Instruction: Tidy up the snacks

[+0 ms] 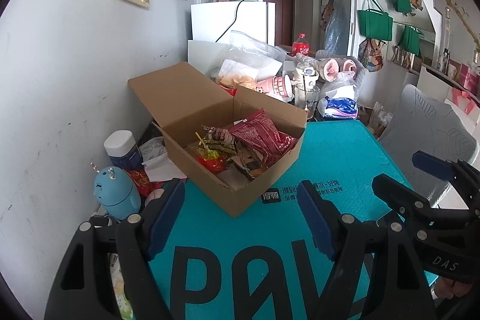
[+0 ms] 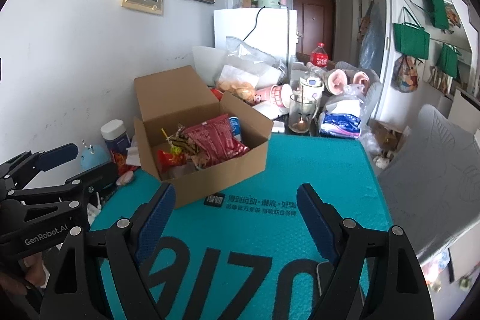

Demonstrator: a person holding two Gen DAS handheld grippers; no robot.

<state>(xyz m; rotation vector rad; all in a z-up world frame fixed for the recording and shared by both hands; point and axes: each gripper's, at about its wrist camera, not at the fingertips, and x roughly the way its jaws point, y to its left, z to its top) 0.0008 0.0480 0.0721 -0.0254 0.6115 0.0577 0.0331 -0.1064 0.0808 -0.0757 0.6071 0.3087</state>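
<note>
Cardboard box (image 1: 237, 152) w/ snack packets (image 1: 261, 137) inside sits on the teal mat (image 1: 339, 158), ahead of both grippers. Left gripper (image 1: 243, 212) & right gripper (image 2: 237, 209) are both spread wide, nothing between the fingers. Bare mat in front; clutter along the wall side.

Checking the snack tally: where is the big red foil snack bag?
In both wrist views, the red foil snack bag lies inside the open cardboard box on the teal mat.

Teal mat (image 1: 336, 158) with black lettering, plain brown cardboard box (image 1: 264, 185) — red snack packet (image 1: 264, 137) (white print), green bags (image 1: 375, 24).
</note>
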